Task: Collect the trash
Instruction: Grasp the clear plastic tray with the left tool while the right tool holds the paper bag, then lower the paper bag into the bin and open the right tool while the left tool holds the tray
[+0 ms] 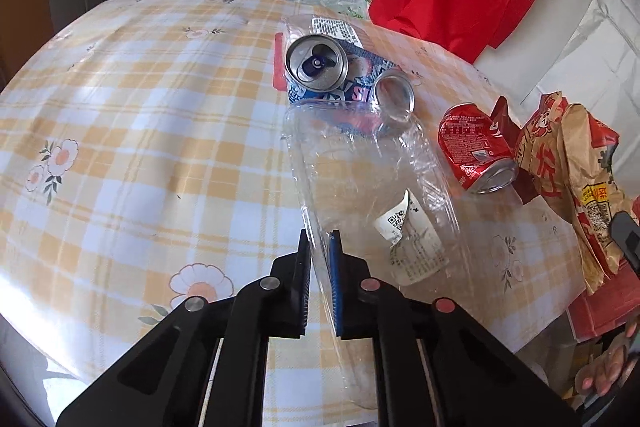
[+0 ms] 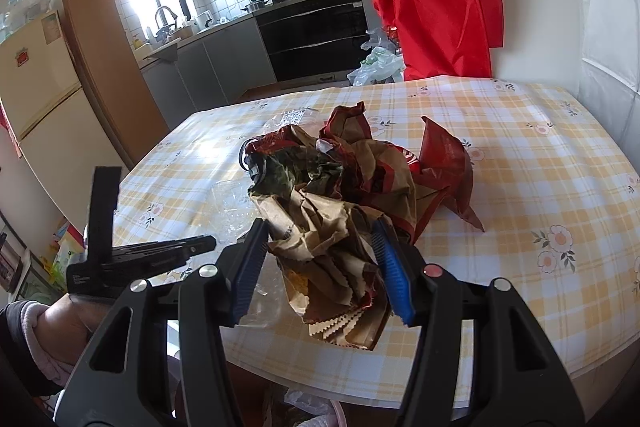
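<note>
The left tongs [image 1: 320, 247] are closed nearly together on the near edge of a flattened clear plastic package [image 1: 372, 163], with only the thin film between the pads. The right tongs [image 2: 320, 251] stand part open, and their pads press against both sides of a crumpled brown paper bag [image 2: 336, 227], which fills the gap between them.

The clear plastic package lies on the checked table [image 1: 140, 147] and extends away from the left tongs. It appears very light, thin and springy, with a slick surface. The pinched edge is therefore judged liable to slide out if pulled quickly. A white printed label [image 1: 416, 243] lies just beside the grip point.

A blue can [image 1: 320, 67] rests at the far end of the package, apparently on or inside it; which one cannot be told. If it bears on the film, a lift may tip it. A red can [image 1: 476, 151] lies on its side between the package and the paper bag. Both cans look light, stiff and smooth, and are best taken across the body.

The paper bag is soft and compressible. The wadded middle offers a firmer hold than its serrated loose edge.
</note>
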Available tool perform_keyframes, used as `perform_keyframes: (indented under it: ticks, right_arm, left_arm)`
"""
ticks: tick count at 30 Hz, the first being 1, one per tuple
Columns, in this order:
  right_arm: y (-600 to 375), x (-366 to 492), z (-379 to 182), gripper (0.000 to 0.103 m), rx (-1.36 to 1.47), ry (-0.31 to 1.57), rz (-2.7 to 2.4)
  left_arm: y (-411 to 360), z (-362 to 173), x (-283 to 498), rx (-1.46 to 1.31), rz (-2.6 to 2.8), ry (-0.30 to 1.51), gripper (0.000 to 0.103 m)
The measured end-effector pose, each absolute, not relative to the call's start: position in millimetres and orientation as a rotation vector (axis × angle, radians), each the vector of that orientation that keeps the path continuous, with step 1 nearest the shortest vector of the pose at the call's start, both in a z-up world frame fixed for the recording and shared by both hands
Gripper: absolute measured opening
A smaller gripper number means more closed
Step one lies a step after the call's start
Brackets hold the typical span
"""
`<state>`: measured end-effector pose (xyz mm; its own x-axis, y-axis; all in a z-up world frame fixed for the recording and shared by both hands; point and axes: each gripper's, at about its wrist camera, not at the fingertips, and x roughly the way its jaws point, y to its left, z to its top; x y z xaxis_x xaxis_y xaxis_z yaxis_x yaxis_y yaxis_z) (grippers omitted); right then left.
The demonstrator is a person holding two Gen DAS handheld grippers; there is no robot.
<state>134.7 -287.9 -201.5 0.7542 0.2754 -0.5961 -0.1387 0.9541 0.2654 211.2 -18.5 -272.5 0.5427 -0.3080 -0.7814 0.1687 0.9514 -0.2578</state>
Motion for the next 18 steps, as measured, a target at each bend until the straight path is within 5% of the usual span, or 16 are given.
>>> perform_keyframes:
  ticks: [18]
  right_arm:
    - [-283,119,-187,0.055,0.205,0.655,0.261]
  left_arm:
    - [43,-192,144,-0.217,-0.243,0.76,0.006]
